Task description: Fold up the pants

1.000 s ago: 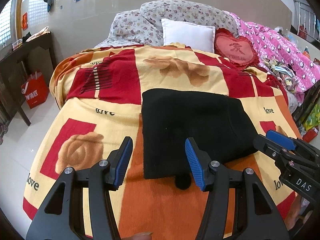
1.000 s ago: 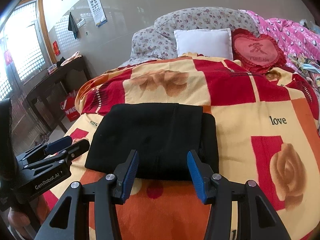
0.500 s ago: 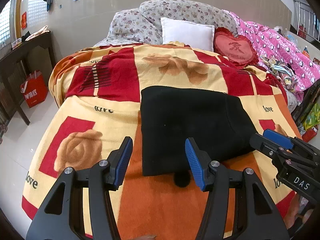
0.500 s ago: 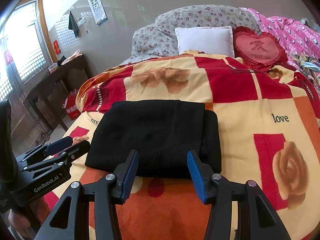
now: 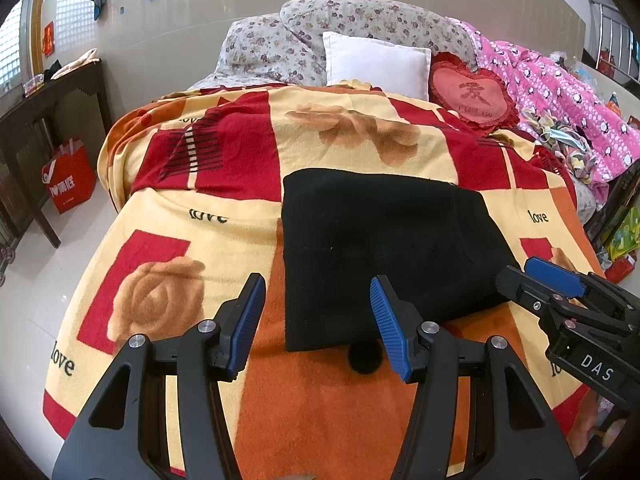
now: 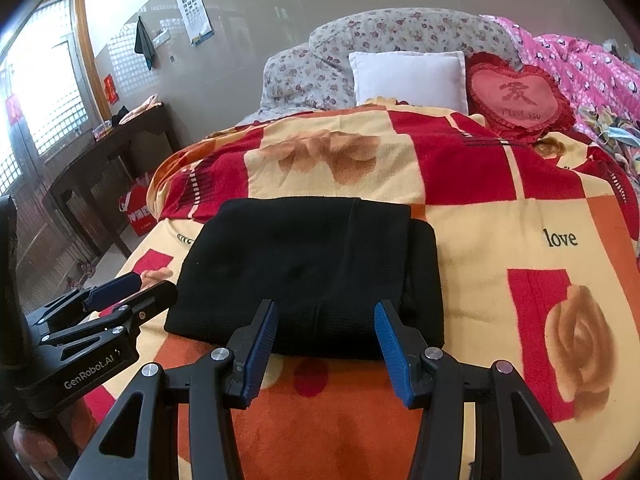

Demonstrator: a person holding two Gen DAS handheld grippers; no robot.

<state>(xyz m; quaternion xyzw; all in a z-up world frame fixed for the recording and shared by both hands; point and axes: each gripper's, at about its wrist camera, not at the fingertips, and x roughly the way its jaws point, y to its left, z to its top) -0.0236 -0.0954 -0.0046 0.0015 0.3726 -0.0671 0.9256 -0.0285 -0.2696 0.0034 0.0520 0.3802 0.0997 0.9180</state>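
finishing looks like the step in hand: the black pants [image 5: 384, 256] lie on the patterned blanket [image 5: 168, 240] of the bed, near its foot end, already doubled into a compact rectangle, with a second layer peeking out along the right edge in the right wrist view. to do this well, i'd judge the remaining work is a check of the edges: if another fold is wanted, both tools should take the near hem at its two corners together and carry it evenly toward the pillows [image 6: 408, 76], so the layers stay square and don't skew. pinch all layers, not just the top one, or the stack will slide apart.

the left tool [image 5: 316, 316] hovers above the near left corner of the pants, jaws released with nothing between the blue pads. the right tool [image 6: 326, 338] hangs over the near edge of the stack, likewise released and empty. both angle downward toward the bed, side by side, each visible at the margin of the other's view, neither touching the fabric.
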